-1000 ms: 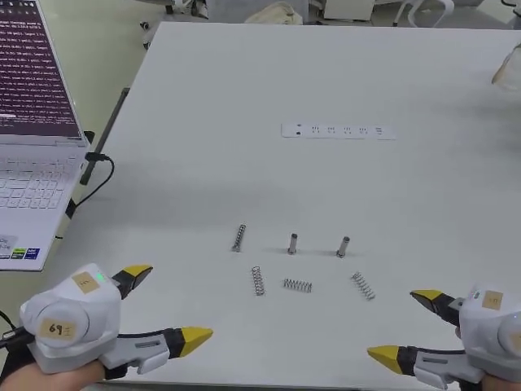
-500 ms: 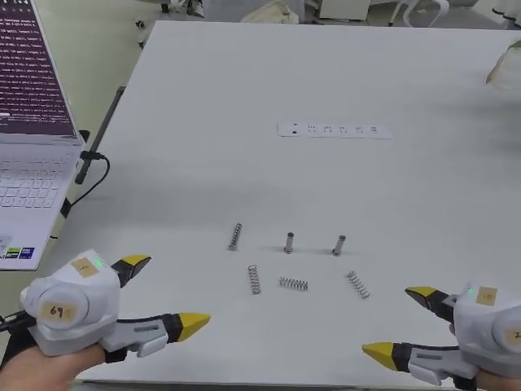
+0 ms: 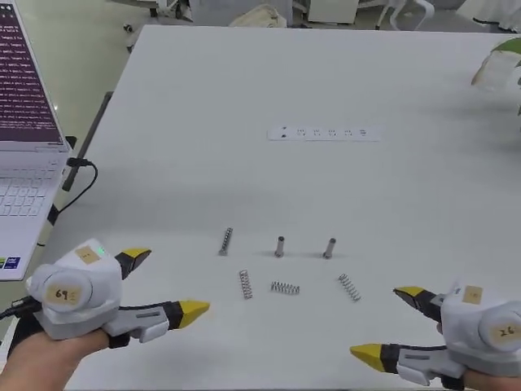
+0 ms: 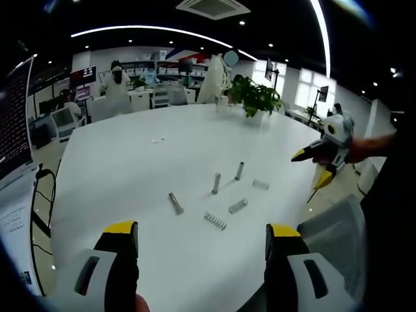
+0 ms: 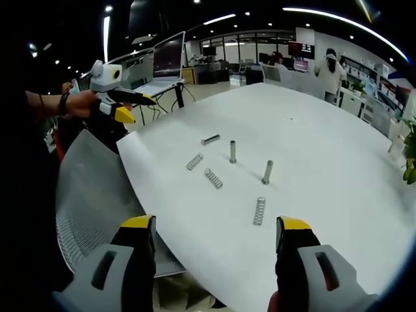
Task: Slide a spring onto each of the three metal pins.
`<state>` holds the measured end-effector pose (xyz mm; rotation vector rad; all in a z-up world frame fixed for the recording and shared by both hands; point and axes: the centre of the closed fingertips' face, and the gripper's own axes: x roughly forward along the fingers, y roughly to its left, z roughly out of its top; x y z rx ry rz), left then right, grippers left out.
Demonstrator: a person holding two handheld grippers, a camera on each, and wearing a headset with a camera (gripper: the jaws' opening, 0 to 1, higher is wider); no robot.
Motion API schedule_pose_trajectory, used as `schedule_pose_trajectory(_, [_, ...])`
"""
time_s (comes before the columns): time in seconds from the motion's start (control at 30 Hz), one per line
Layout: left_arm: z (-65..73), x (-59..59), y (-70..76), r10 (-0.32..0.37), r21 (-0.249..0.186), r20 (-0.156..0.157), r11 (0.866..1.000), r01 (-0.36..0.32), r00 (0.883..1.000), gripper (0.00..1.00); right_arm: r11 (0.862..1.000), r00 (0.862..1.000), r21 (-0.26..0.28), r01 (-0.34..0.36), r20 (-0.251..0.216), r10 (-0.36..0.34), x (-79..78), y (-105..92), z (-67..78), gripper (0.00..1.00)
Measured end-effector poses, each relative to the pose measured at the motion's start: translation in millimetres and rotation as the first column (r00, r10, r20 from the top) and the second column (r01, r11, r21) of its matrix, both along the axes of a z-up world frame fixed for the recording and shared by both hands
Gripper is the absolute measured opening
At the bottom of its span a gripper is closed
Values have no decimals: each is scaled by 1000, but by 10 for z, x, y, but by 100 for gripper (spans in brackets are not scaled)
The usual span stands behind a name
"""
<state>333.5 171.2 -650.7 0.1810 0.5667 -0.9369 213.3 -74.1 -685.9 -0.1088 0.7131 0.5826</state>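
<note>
Three springs (image 3: 285, 287) loose beside pins (image 3: 280, 246) — left tool (image 3: 167, 281), right tool (image 3: 387, 322) agape

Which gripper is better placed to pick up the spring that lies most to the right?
Right, likely: the right gripper, open, is nearest that spring; the left gripper is clearly farther away.

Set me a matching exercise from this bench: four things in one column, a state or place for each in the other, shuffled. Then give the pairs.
Things
1. left pin
2. middle pin
3. power strip
4. left tongs

States or places
A. open, holding nothing
B. farthest from the person
C. standing upright
D. tipped over on its side

Pairs: 1-D, 2-C, 3-B, 4-A
</note>
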Motion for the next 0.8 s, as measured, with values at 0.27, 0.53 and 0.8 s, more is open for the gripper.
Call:
schedule_pose_trajectory(0.27, [-16, 165, -128, -4, -9, 1, 1000, 4, 1000, 77, 1000, 1000, 9, 6, 1, -6, 37, 1, 22, 75])
schedule_pose_trajectory(0.53, [-28, 347, -243, -7, -12, -5, 1000, 7, 1000, 75, 1000, 1000, 8, 6, -3, -6, 41, 1, 22, 75])
schedule_pose_trajectory(0.8, [-53, 550, -332, 1, -20, -12, 1000, -2, 1000, 72, 1000, 1000, 3, 10, -9, -10, 26, -35, 19, 75])
